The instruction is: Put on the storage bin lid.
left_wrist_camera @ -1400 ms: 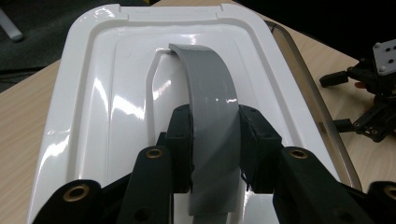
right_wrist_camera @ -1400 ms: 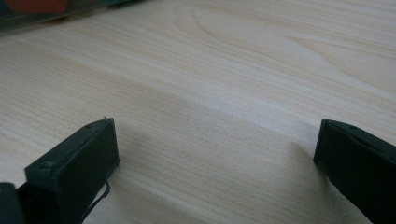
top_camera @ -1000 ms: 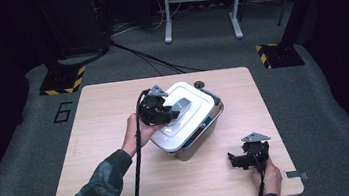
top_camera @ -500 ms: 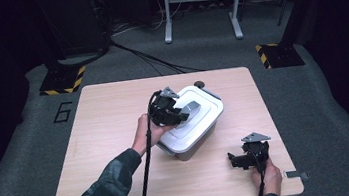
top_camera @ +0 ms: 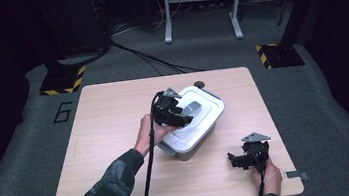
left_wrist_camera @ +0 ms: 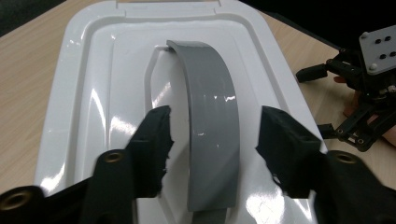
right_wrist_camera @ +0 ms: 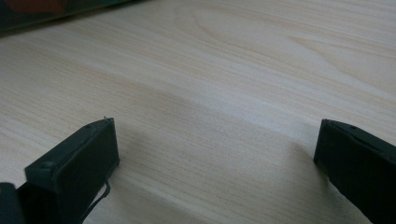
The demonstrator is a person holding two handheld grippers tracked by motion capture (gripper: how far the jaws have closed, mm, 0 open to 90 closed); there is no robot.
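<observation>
A grey box with a white lid (top_camera: 200,120) stands near the middle of the table. A grey arched handle (left_wrist_camera: 212,116) runs across the lid (left_wrist_camera: 93,93). My left gripper (top_camera: 181,116) hovers over the lid, and its jaws have just been opening; they stand apart on either side of the handle (top_camera: 193,109) without touching it. In the left gripper view the gripper (left_wrist_camera: 215,140) straddles the handle with gaps on both sides. My right gripper (top_camera: 238,160) rests low at the table's front right, open, with bare wood between its jaws (right_wrist_camera: 215,158).
The wooden table (top_camera: 109,116) has free room left of the box and along its front edge. A small dark round object (top_camera: 200,83) lies behind the box. Cables and a metal stand (top_camera: 199,4) are on the floor beyond the table.
My left gripper has shifted right over the lid to the handle and lowered a little, and its jaws have opened. The right gripper has stayed put.
</observation>
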